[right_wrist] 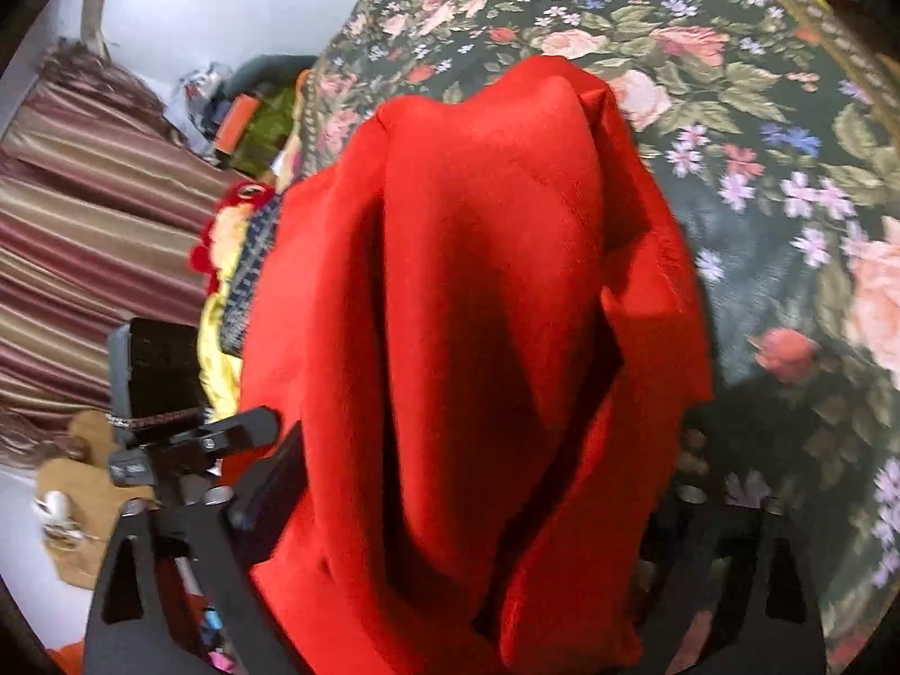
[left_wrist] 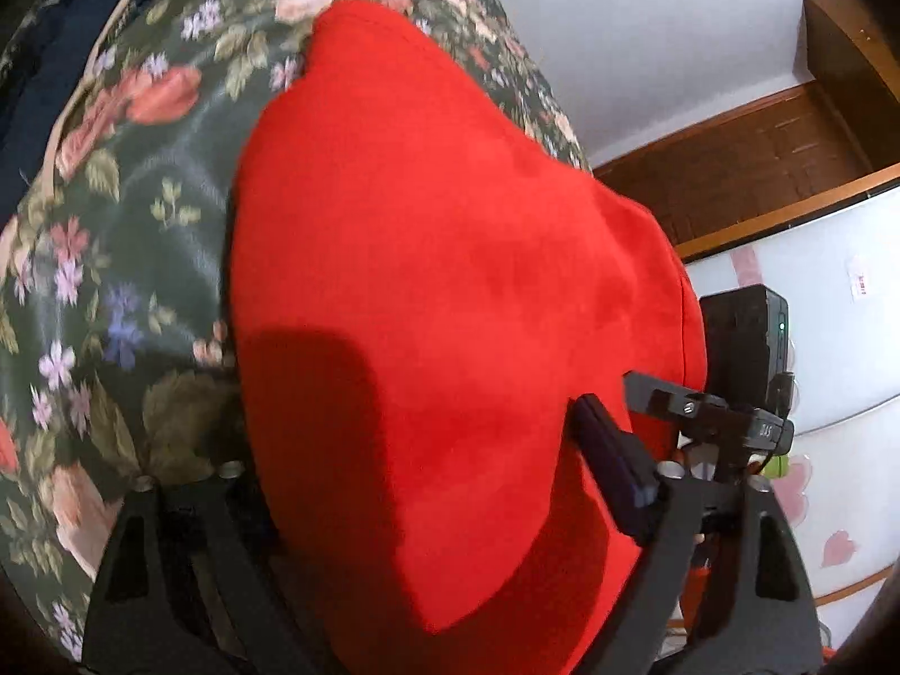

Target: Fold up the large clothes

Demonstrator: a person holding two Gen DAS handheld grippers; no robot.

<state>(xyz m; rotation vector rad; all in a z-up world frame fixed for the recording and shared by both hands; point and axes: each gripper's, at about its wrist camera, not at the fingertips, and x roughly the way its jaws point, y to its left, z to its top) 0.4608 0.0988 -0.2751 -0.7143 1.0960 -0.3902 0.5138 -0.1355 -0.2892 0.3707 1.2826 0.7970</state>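
Observation:
A large red garment (left_wrist: 450,292) hangs over the bed with the dark floral bedspread (left_wrist: 129,236). In the left wrist view it fills the space between my left gripper's fingers (left_wrist: 613,467); the left finger is hidden behind cloth. My left gripper (left_wrist: 427,512) is shut on the garment. In the right wrist view the red garment (right_wrist: 478,337) drapes in deep folds between the fingers (right_wrist: 270,495). My right gripper (right_wrist: 450,523) is shut on the garment too. The other gripper's black body (left_wrist: 742,349) shows at the cloth's right edge.
Floral bedspread (right_wrist: 787,169) lies beyond the garment. A striped curtain (right_wrist: 84,236) and a clutter of coloured items (right_wrist: 247,129) are at the left. A white cabinet (left_wrist: 815,365) and wooden trim (left_wrist: 759,169) stand at the right. Dark blue clothing (left_wrist: 50,56) lies at the far left.

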